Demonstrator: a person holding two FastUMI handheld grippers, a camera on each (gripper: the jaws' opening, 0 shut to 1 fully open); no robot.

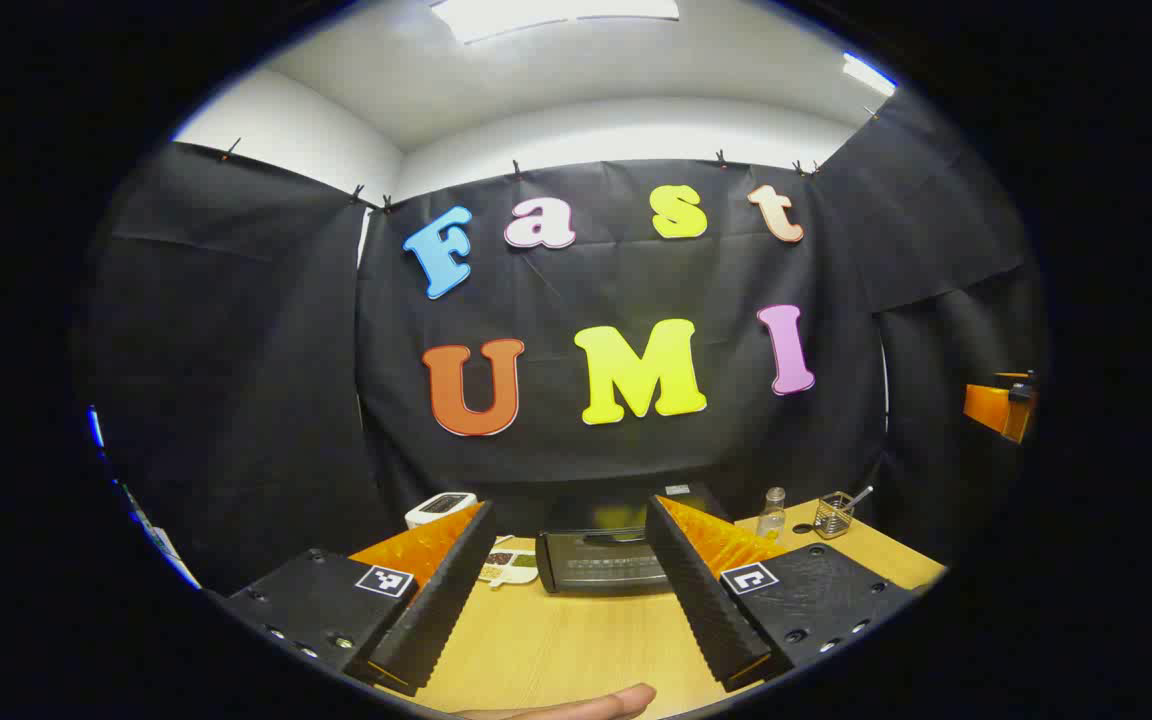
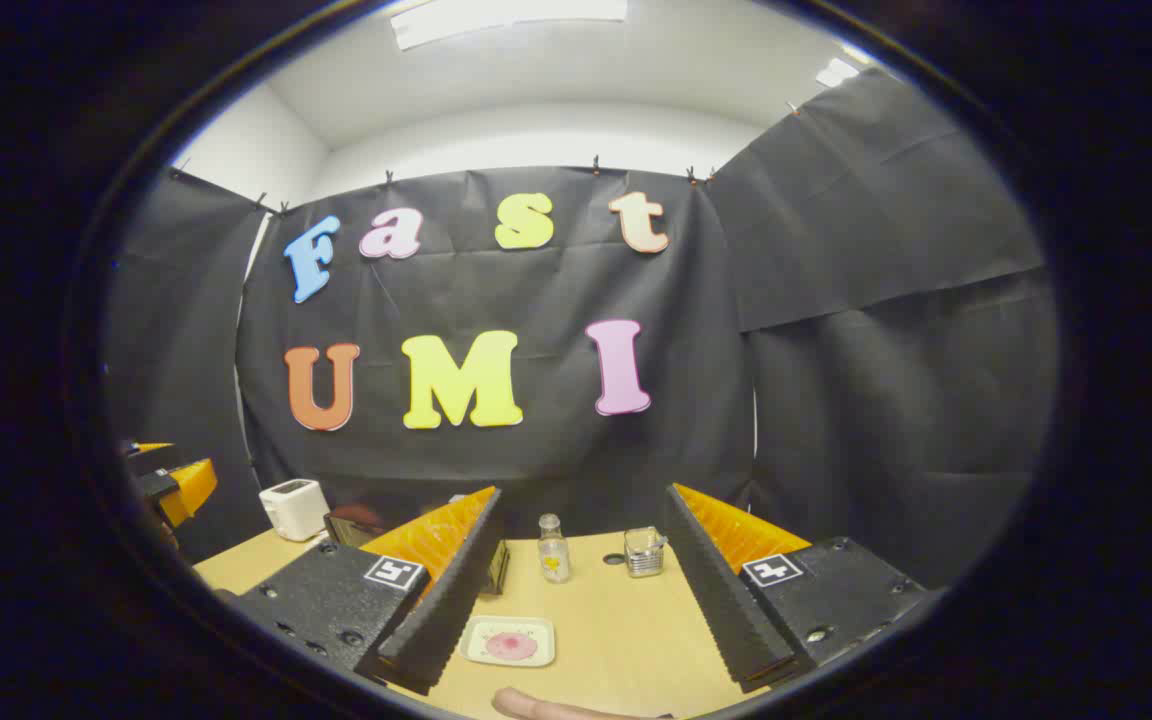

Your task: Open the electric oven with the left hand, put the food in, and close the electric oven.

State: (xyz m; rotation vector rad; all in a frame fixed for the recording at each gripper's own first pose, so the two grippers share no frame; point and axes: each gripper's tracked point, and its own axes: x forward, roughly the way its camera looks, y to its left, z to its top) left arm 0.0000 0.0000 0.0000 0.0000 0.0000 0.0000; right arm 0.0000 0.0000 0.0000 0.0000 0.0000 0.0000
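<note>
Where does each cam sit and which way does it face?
Left gripper view: rides the left gripper, facing the closed oven on the table; a fingertip shows below.
Right gripper view: rides the right gripper, facing a plate of food and a bottle.
Shared: table, bottle, white appliance.

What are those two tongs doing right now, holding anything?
Left tongs: open, holding nothing, pointed at the oven.
Right tongs: open, holding nothing, above the food plate.
</note>
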